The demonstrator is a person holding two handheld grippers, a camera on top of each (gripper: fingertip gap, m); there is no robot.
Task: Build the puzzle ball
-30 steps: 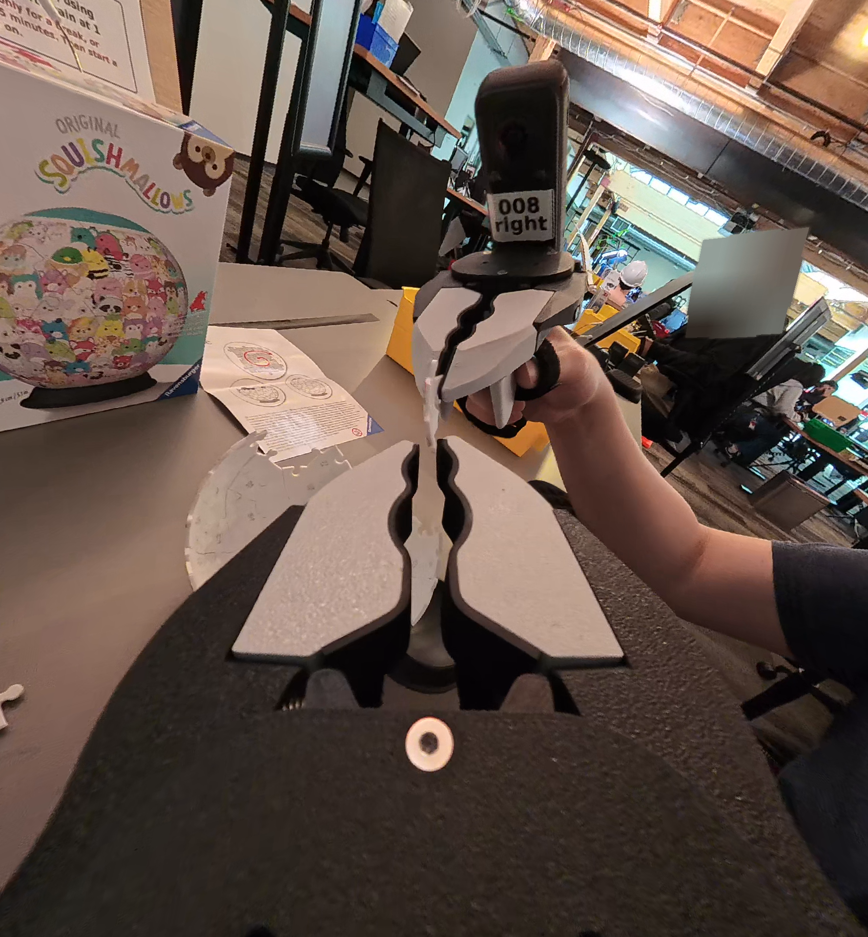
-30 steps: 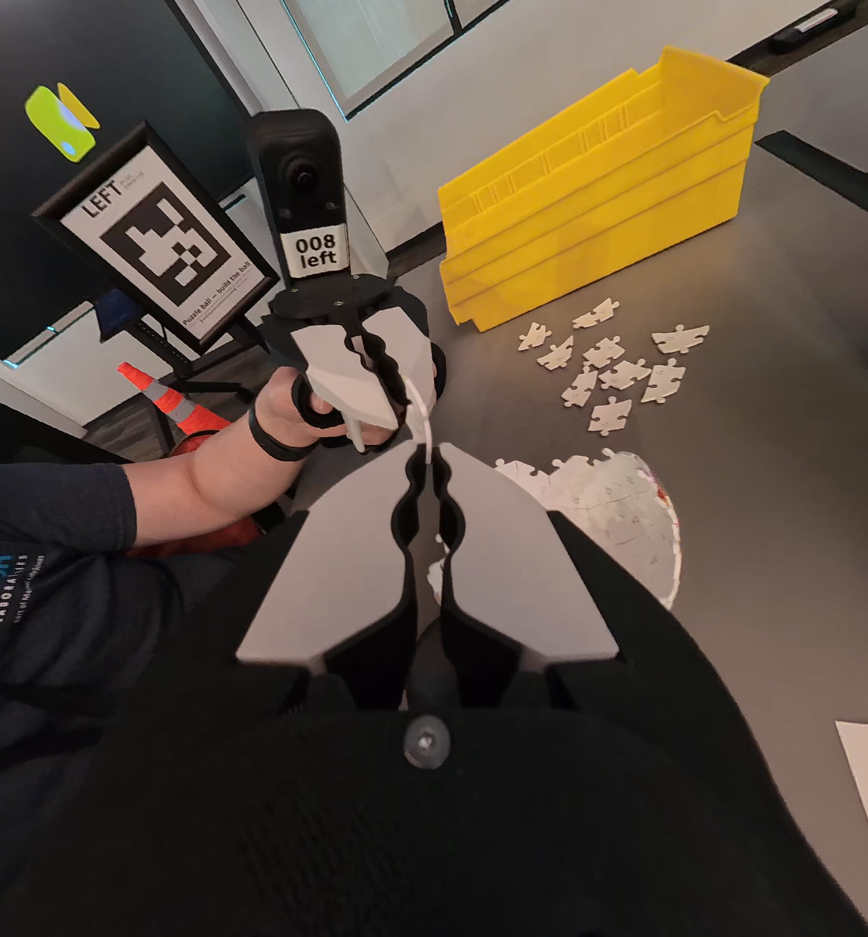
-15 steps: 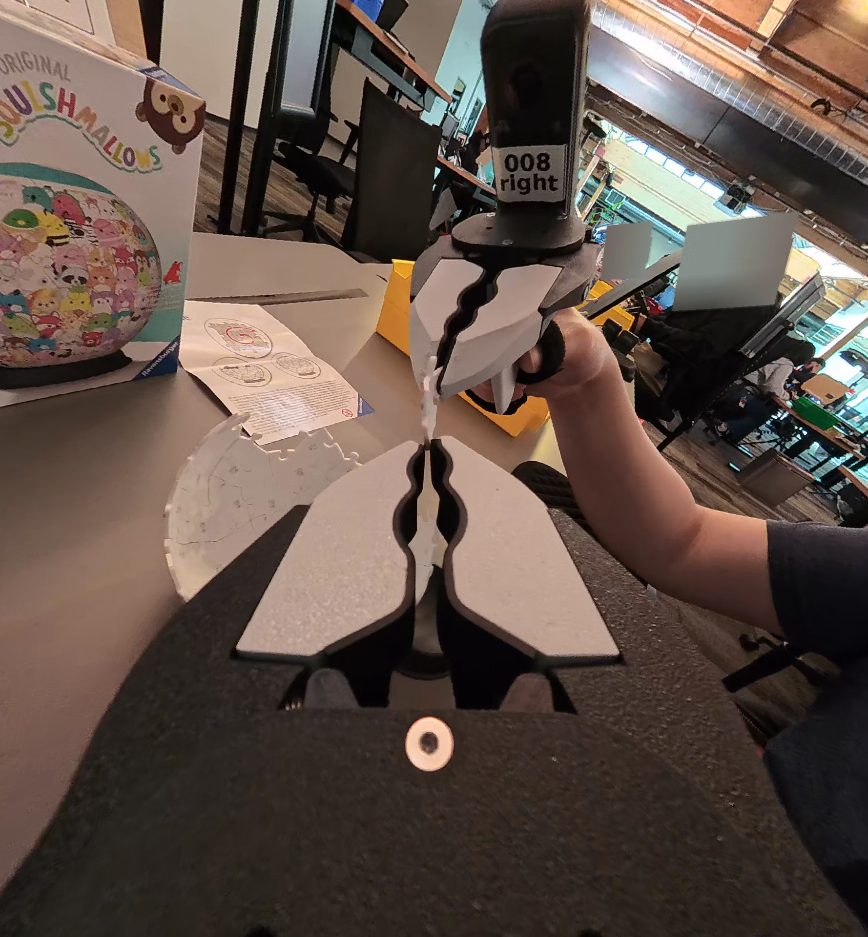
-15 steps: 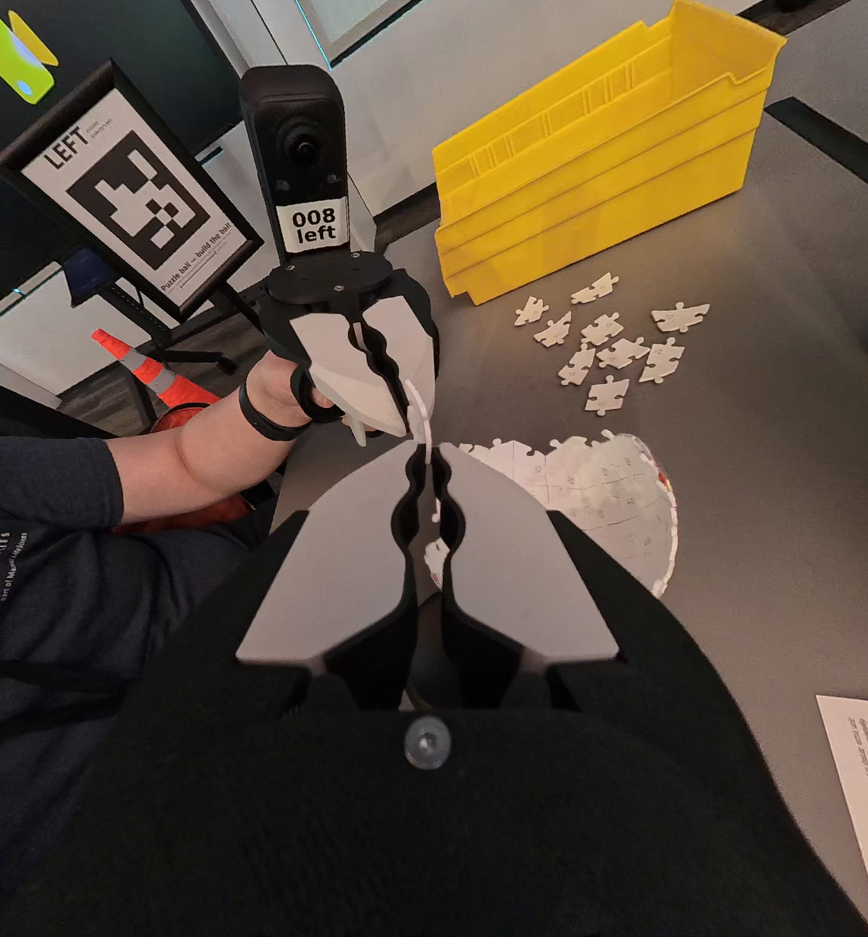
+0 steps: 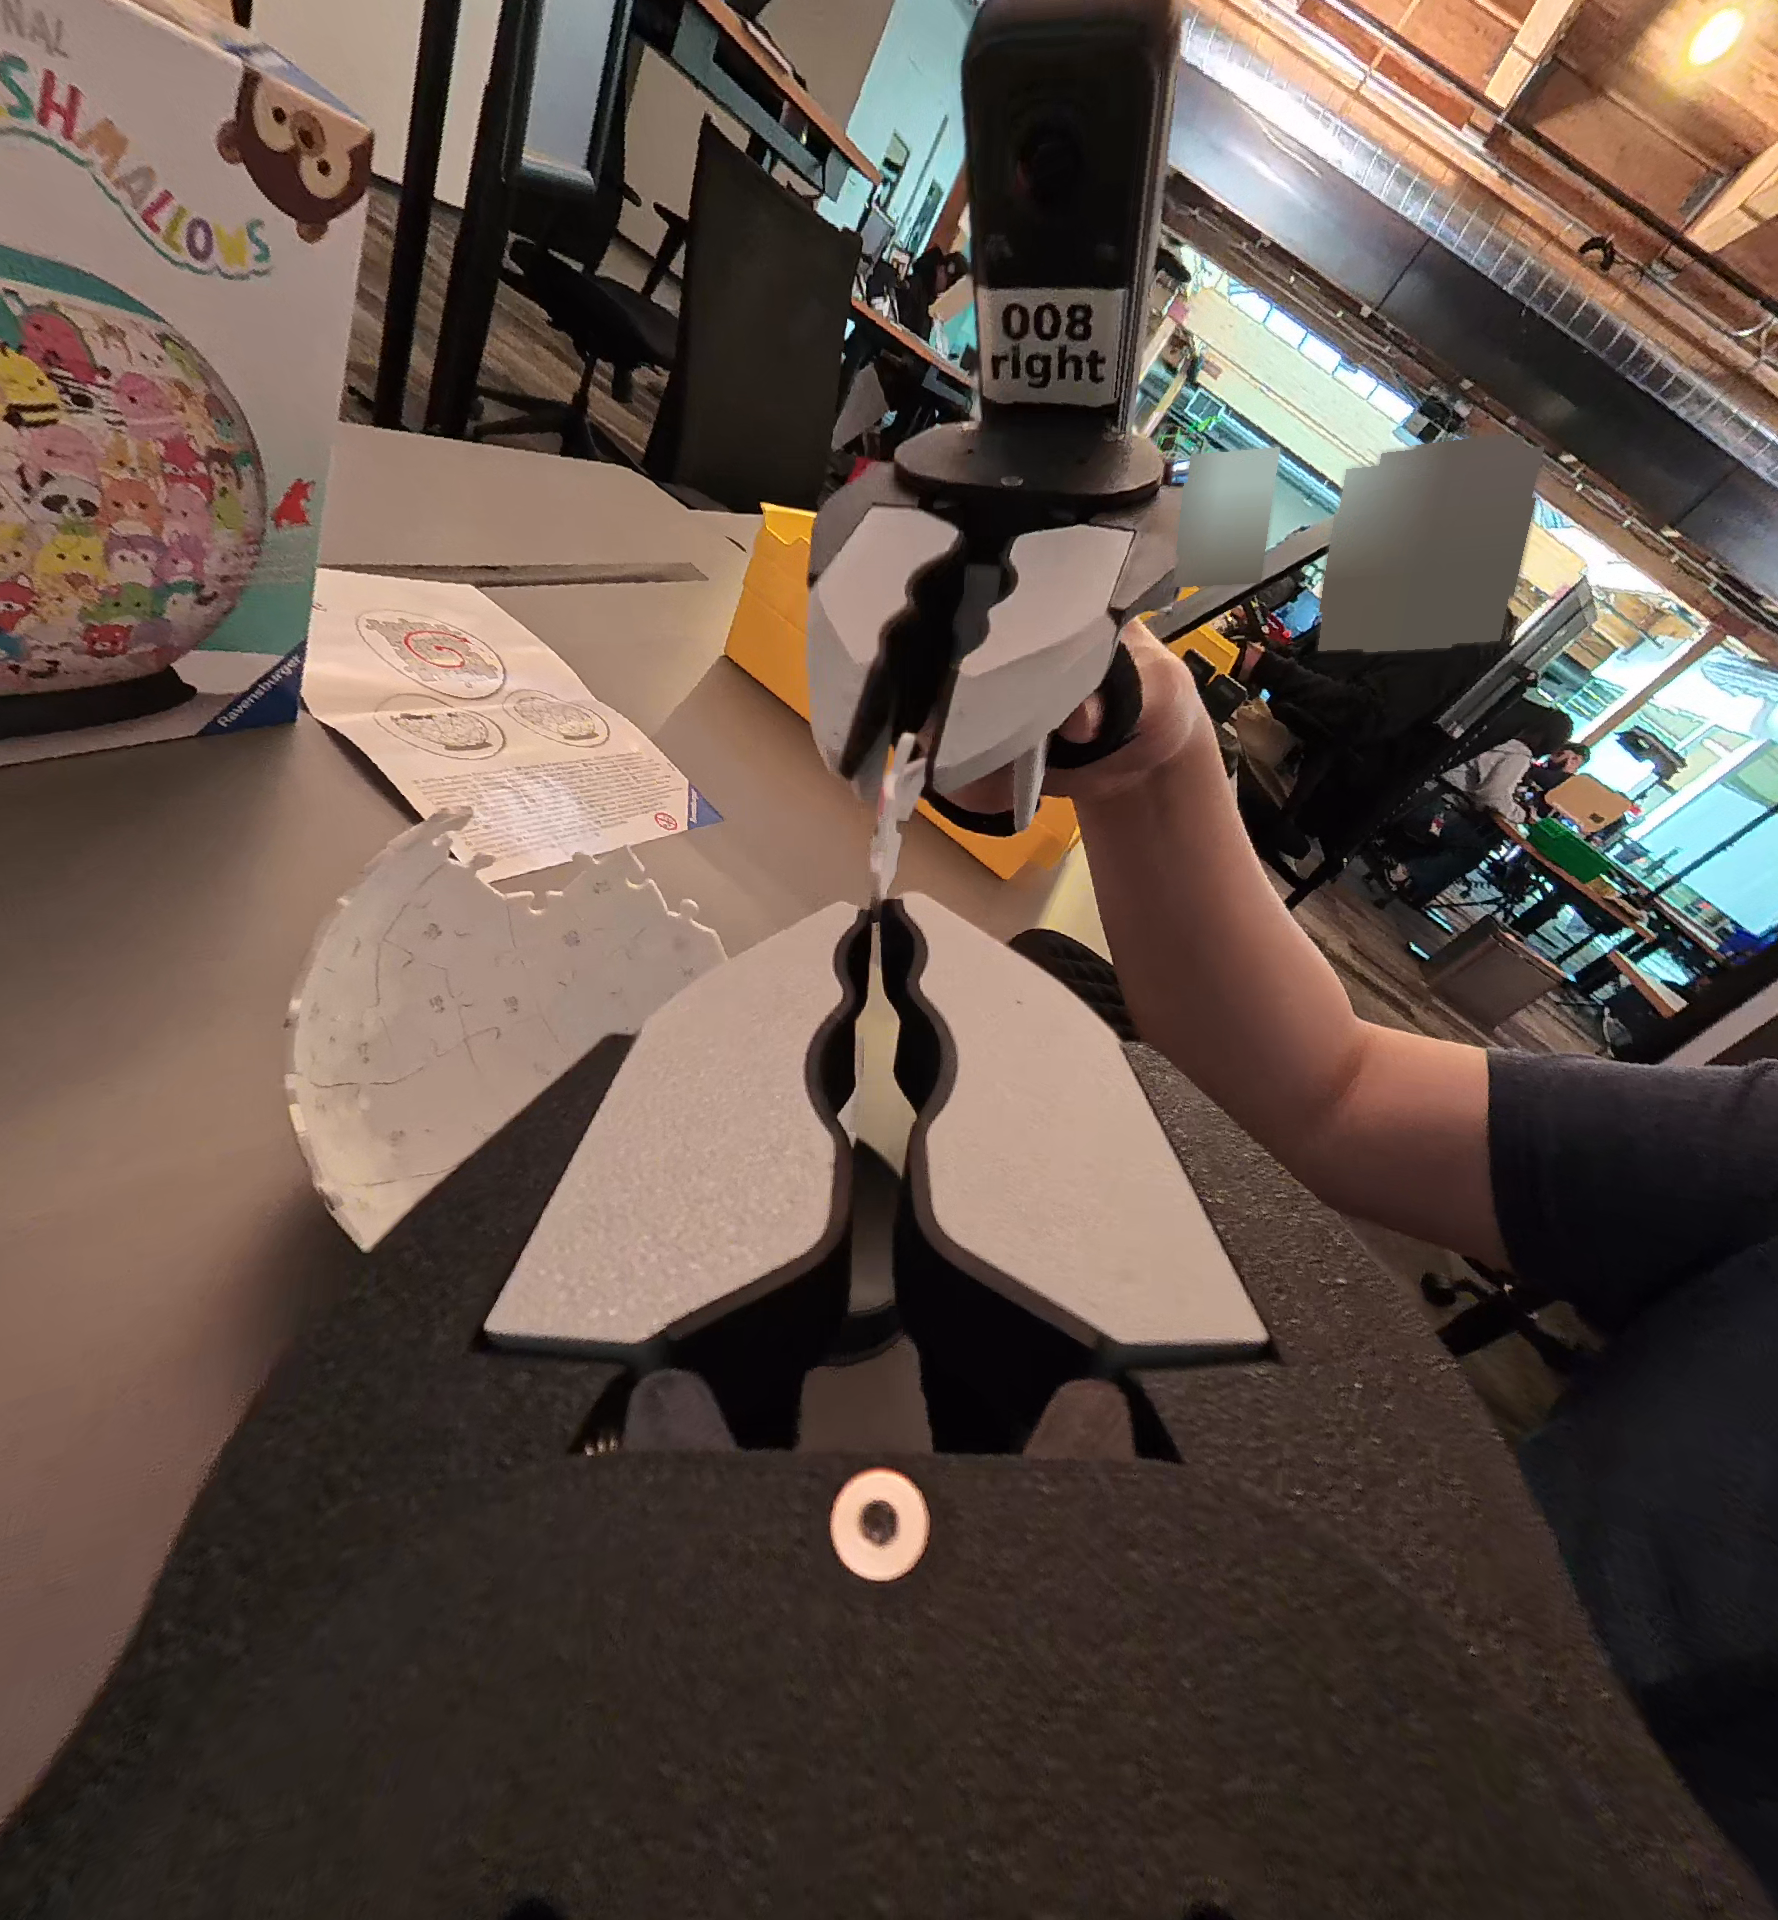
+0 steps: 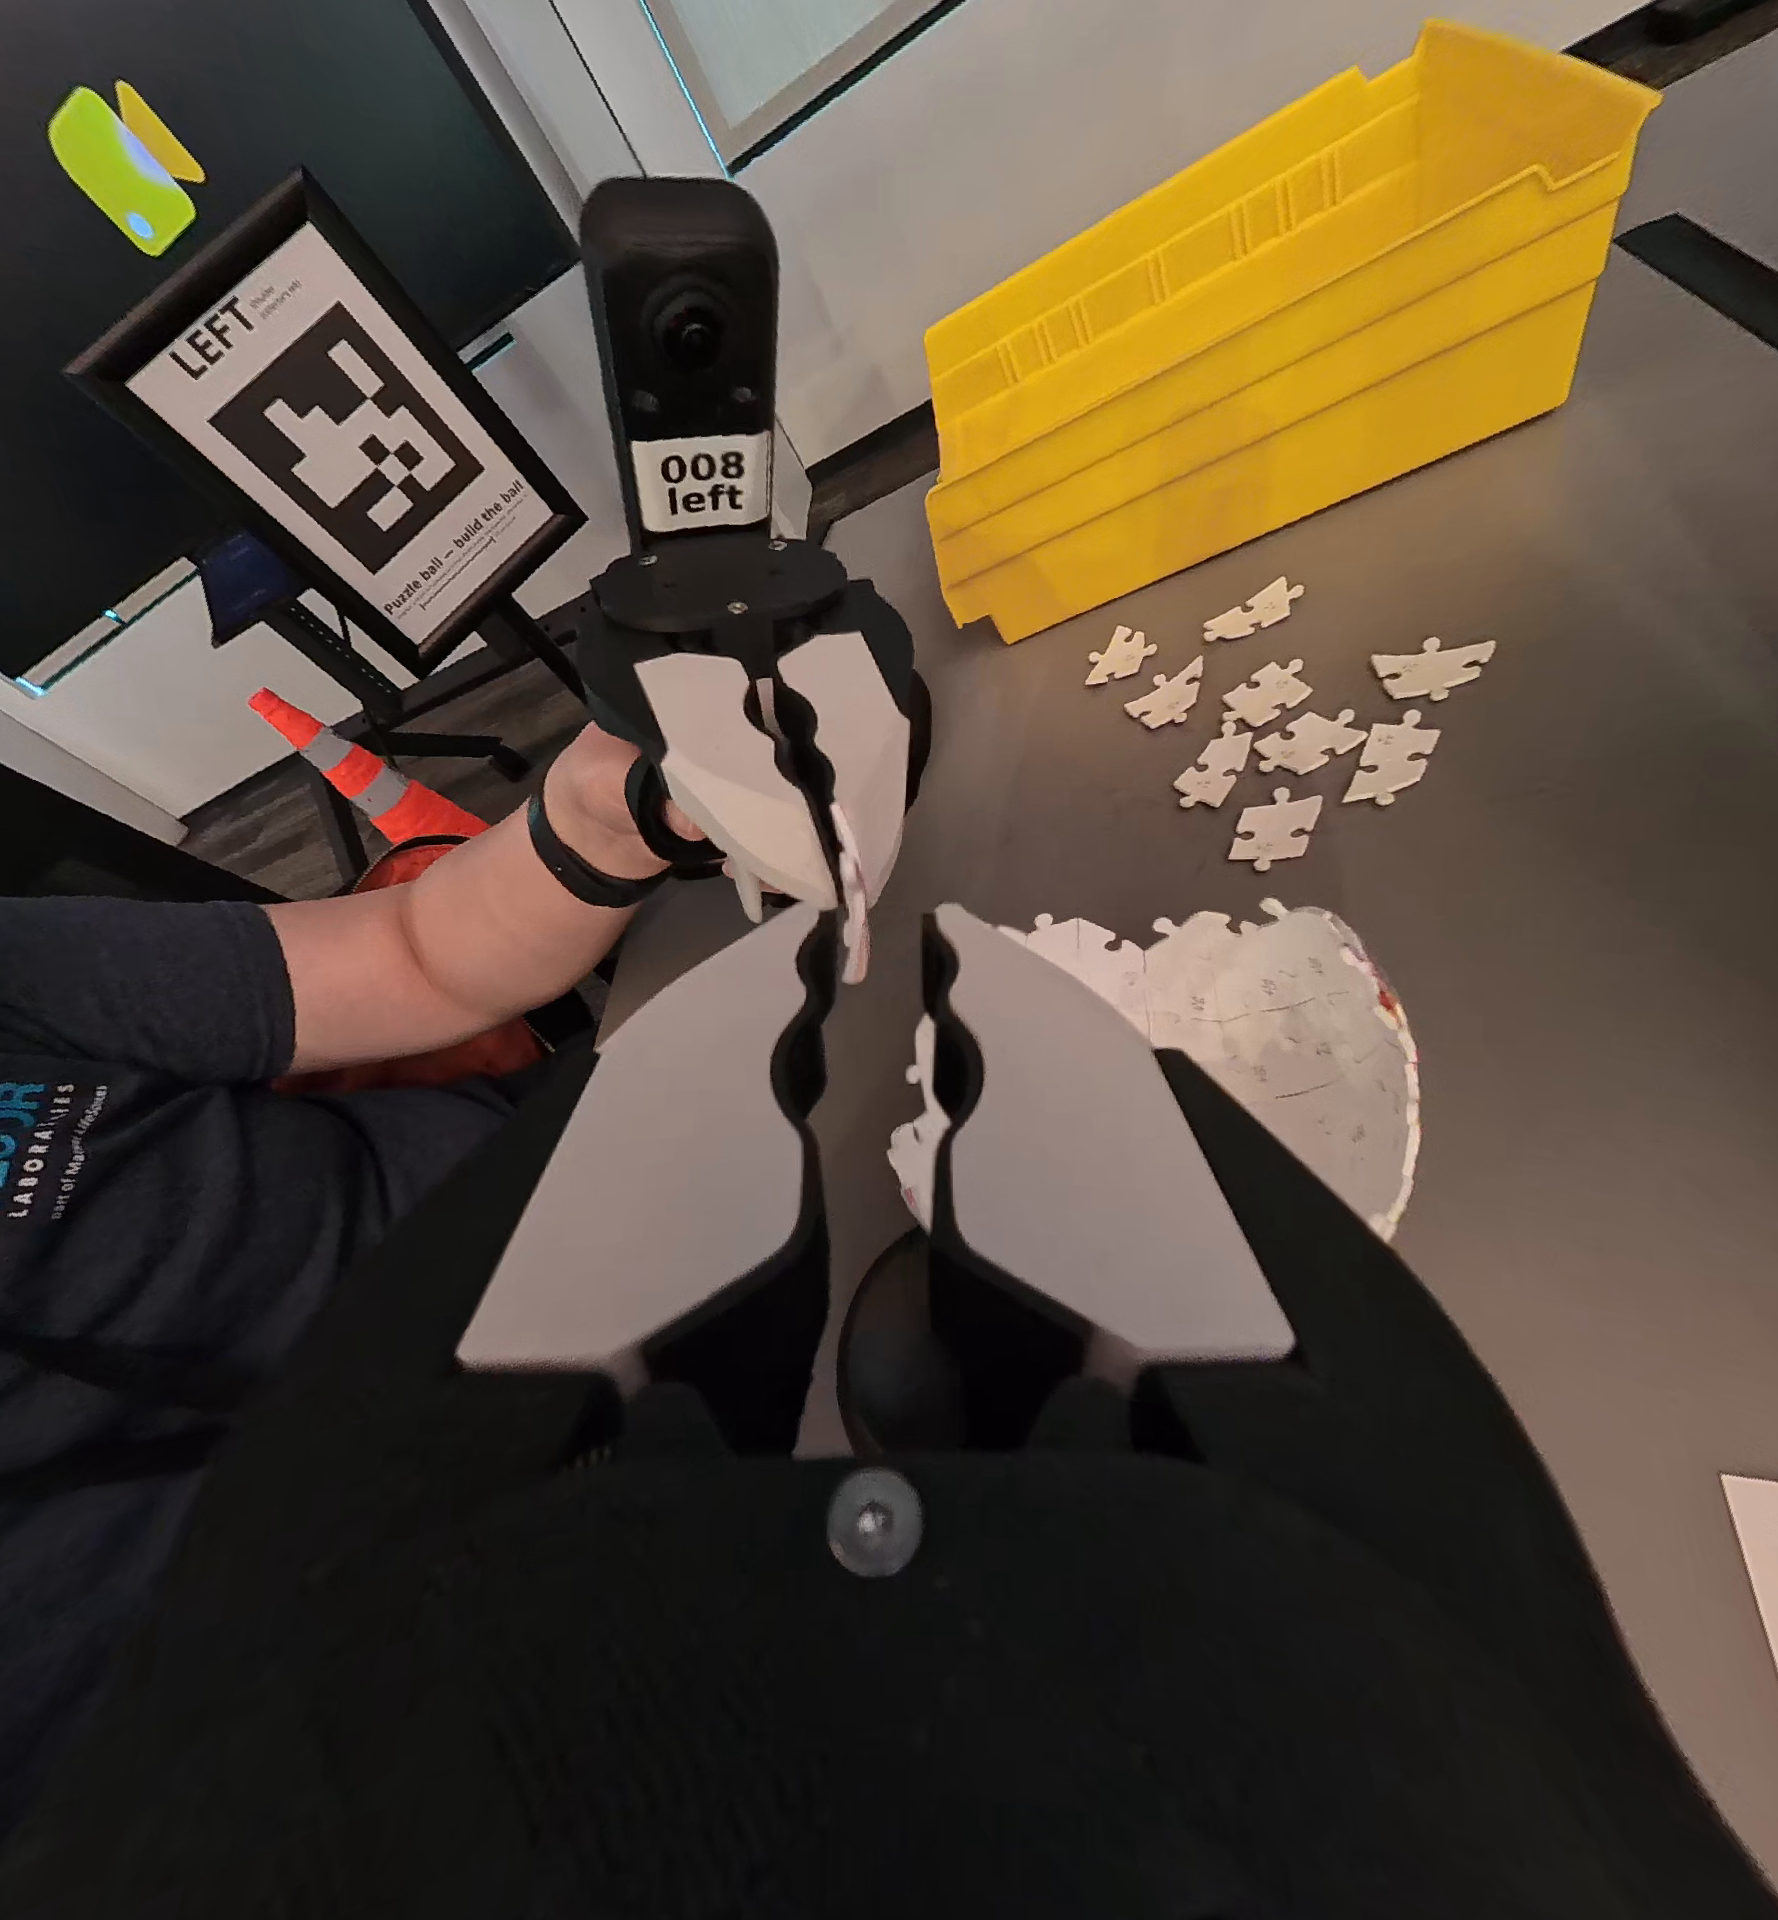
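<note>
One puzzle piece [image 6: 850,902] sits clenched in the left tool [image 6: 843,914], seemingly between the released right tool's [image 6: 869,920] tips.

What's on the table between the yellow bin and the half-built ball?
Loose white puzzle pieces lie scattered there, shown in the right wrist view.

The worktop [image 6: 1591,1039] is plain dark grey. A bright yellow bin [image 6: 1269,343] sits on it, with off-white loose puzzle pieces [image 6: 1280,727] and a white half-built puzzle ball [image 6: 1280,1039] showing a red-flecked rim. Each hand-held gripper [image 5: 877,914] [image 6: 869,925] is black with pale grey fingers [image 5: 698,1122]. The puzzle box [image 5: 116,395] is white and teal, patterned with many-coloured cartoon animals.
</note>
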